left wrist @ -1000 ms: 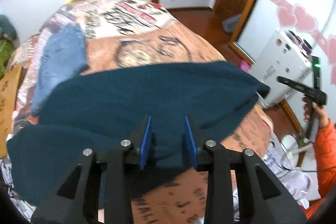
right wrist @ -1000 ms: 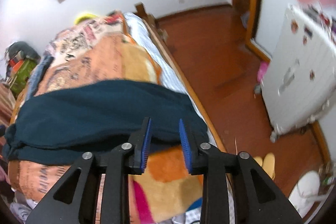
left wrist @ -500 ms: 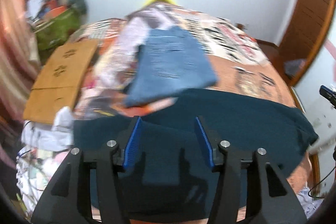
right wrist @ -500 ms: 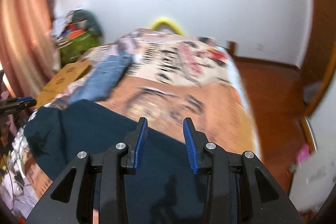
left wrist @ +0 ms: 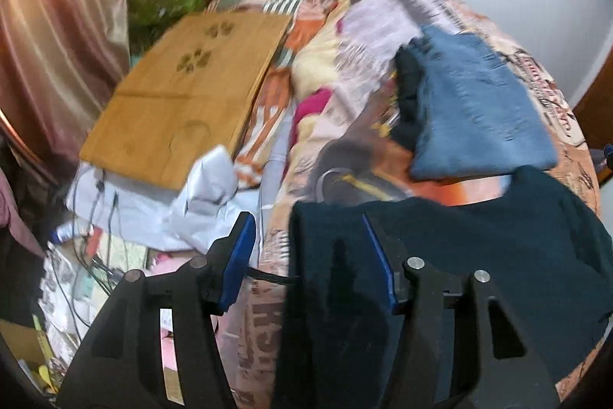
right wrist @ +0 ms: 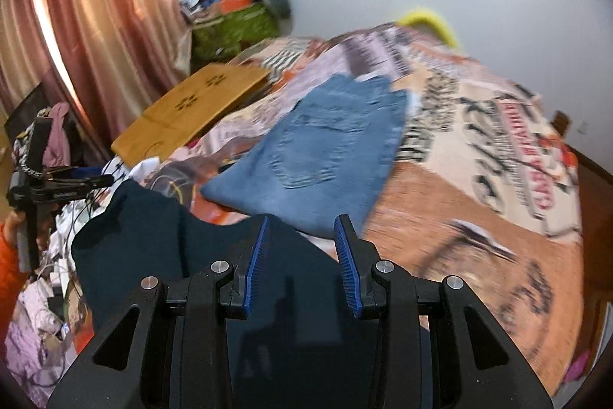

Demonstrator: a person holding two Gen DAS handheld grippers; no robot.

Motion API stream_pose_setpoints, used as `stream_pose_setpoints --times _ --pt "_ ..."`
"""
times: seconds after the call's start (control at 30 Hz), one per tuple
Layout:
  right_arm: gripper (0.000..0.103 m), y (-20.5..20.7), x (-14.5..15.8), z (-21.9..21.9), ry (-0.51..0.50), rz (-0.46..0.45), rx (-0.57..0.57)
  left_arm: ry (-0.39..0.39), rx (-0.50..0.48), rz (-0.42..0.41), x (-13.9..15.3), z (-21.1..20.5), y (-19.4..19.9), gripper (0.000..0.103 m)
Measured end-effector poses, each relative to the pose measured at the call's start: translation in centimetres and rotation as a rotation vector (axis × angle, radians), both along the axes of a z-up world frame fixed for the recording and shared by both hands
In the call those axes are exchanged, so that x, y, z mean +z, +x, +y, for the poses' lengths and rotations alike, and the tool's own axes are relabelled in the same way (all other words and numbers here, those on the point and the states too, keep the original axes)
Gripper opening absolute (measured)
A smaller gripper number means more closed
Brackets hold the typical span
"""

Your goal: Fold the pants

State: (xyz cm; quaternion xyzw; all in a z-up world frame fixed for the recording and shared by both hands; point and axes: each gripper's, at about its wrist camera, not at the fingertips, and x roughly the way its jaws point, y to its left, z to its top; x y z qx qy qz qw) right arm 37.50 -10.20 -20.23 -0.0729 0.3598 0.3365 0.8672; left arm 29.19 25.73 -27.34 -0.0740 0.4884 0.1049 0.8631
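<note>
1. Lying on the bed (right wrist: 479, 217), the pants (left wrist: 479, 255) spread under both my claws, just beside folded jeans (right wrist: 325, 156).
2. Both hands tilt downward.
3. My left claw (left wrist: 310, 255) is opening, gripping nothing.
4. My right claw (right wrist: 302, 263) gapes, empty.

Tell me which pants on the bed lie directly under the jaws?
The dark teal pants, spread at the bed's near edge. The folded blue jeans lie farther away on the printed blanket.
</note>
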Motion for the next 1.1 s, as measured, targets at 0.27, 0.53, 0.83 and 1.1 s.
stream_pose_setpoints --times 0.27,0.53,0.83,1.1 --pt "0.032 3.1 -5.0 4.8 -0.077 0.123 0.073 -0.151 -0.043 0.048 -3.9 0.6 1.7 0.056" --pt "0.032 4.8 -6.8 5.1 -0.071 0.221 0.111 -0.168 -0.120 0.059 -5.0 -1.4 2.5 0.035" --pt "0.035 6.1 -7.1 6.6 -0.125 0.290 0.175 -0.171 -0.109 0.026 -4.5 -1.5 1.0 0.022" --pt "0.021 4.5 -8.0 6.9 -0.125 0.256 0.174 -0.155 -0.085 0.018 -4.6 -1.7 -1.2 0.021"
